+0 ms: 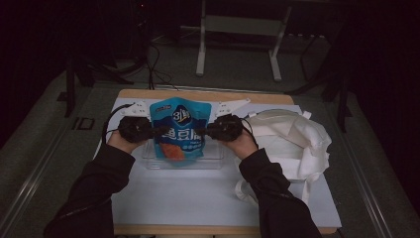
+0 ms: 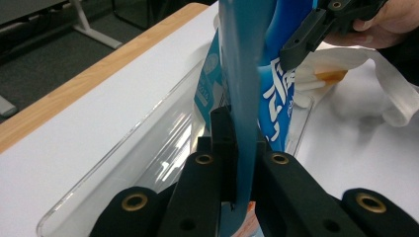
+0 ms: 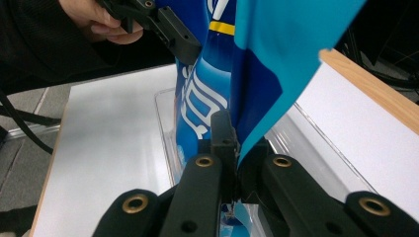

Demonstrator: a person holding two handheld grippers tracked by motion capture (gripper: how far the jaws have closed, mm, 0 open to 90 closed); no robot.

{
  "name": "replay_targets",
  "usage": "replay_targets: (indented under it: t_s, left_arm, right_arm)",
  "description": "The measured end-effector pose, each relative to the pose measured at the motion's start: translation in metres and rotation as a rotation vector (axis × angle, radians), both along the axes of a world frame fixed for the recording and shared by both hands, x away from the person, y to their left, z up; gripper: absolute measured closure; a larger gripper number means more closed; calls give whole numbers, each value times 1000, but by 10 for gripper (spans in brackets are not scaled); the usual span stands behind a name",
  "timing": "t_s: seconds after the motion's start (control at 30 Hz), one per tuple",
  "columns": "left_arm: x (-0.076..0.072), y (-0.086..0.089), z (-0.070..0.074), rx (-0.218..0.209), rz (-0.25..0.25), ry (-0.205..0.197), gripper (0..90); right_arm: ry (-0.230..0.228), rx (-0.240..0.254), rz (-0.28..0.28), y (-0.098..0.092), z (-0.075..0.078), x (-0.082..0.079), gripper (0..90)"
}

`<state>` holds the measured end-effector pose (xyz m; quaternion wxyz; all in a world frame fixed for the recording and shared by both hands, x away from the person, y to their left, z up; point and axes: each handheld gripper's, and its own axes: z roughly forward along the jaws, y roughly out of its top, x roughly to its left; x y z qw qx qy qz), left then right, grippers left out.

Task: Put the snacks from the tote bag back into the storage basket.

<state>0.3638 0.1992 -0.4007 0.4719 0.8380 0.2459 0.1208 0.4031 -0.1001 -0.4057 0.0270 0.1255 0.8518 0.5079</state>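
From the high view, holding the blue pouch point(image 1: 178, 130) upright over the clear tray point(image 1: 214, 161), long axis running up from the tray, left gripper point(image 1: 157, 131) and right gripper point(image 1: 204, 133) pinching opposite side edges, equally near. In the left gripper view, clamping the pouch's edge above the tray; in the right gripper view, clenching the other edge likewise.

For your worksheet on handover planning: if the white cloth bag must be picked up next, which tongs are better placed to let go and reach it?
Probably the right tongs: the white cloth bag lies just beside that hand, while the left tongs are across the blue pouch.
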Motion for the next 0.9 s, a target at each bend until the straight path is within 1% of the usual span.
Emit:
replay_targets:
  t_s: [0.13,0.2,0.27,0.33,0.47,0.57,0.6,0.67,0.73,0.77,0.83,0.9]
  left_arm:
    - [1,1,-5,-3,-6,5,899]
    - [1,1,-8,5,-9,7,898]
    - [1,1,-11,-3,-12,6,898]
    - [0,3,-11,-6,-16,4,898]
    - [-1,4,-13,-16,-23,-1,897]
    - [-3,5,-16,-39,-30,-7,897]
    - [-4,6,-17,-38,-31,-15,897]
    - [-4,6,-18,-45,-30,-22,898]
    - [-5,7,-18,-45,-31,-31,898]
    - [-5,7,-19,-47,-30,-29,897]
    - [-6,6,-18,-36,-29,-35,896]
    - [-6,5,-17,-34,-26,-35,896]
  right_arm:
    - [-1,-8,-2,1,-2,-1,893]
    - [2,-10,-1,1,-5,-1,892]
    - [-4,-19,0,2,-8,-1,892]
    - [2,-10,3,1,-9,-1,892]
    - [-7,-8,3,1,-10,-2,892]
    - [-8,7,3,-1,-13,-4,892]
    - [-6,14,4,-2,-13,-4,891]
    - [-15,17,-1,-2,-14,-6,891]
    - [-22,11,0,-1,-13,-7,891]
    - [-26,8,-1,-1,-13,-7,891]
    - [-29,2,-3,0,-12,-7,890]
    - [-31,-1,-4,0,-12,-8,889]
